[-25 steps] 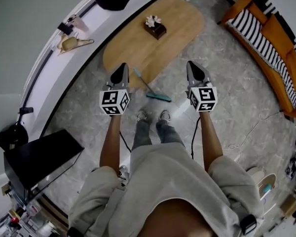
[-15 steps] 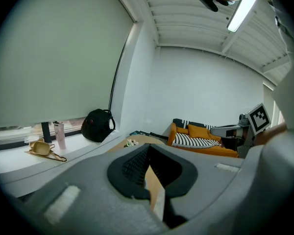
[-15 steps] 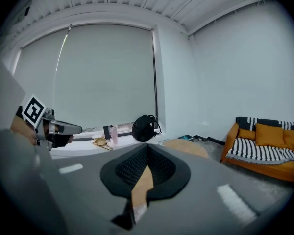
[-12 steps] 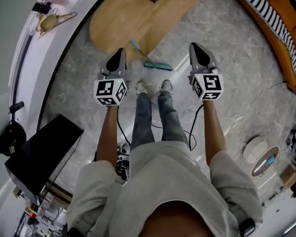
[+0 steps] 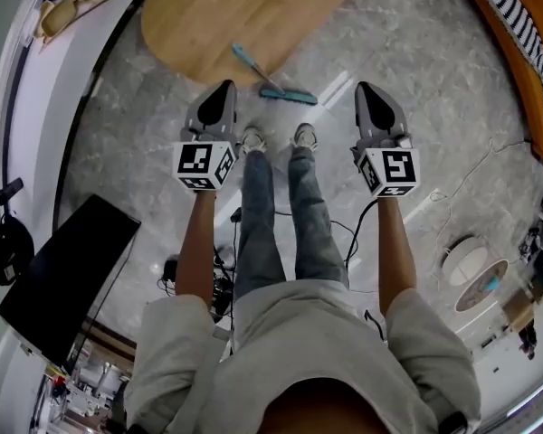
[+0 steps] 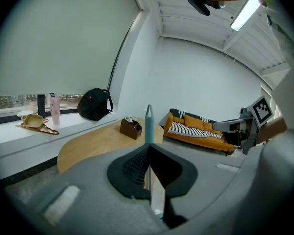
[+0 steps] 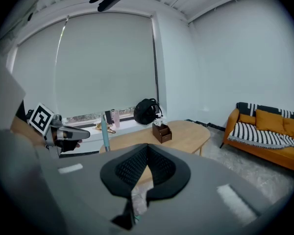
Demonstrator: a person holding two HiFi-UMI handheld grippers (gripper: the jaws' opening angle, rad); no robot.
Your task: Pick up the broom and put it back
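Fingers (image 6: 132, 168) of left gripper (image 5: 223, 93) and right gripper (image 5: 366, 93) closed, empty: approach step.
Broom (image 5: 288, 96) stands on the floor (image 5: 416, 52) at the table's (image 5: 235, 7) edge, ahead of both; next, jaws must open, then clamp its handle.

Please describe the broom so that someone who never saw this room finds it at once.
Start at the big oval wooden table on the grey stone floor. At its near edge, just ahead of the person's shoes, stands the broom. It alone is long, thin and teal, with a flat head on the floor.
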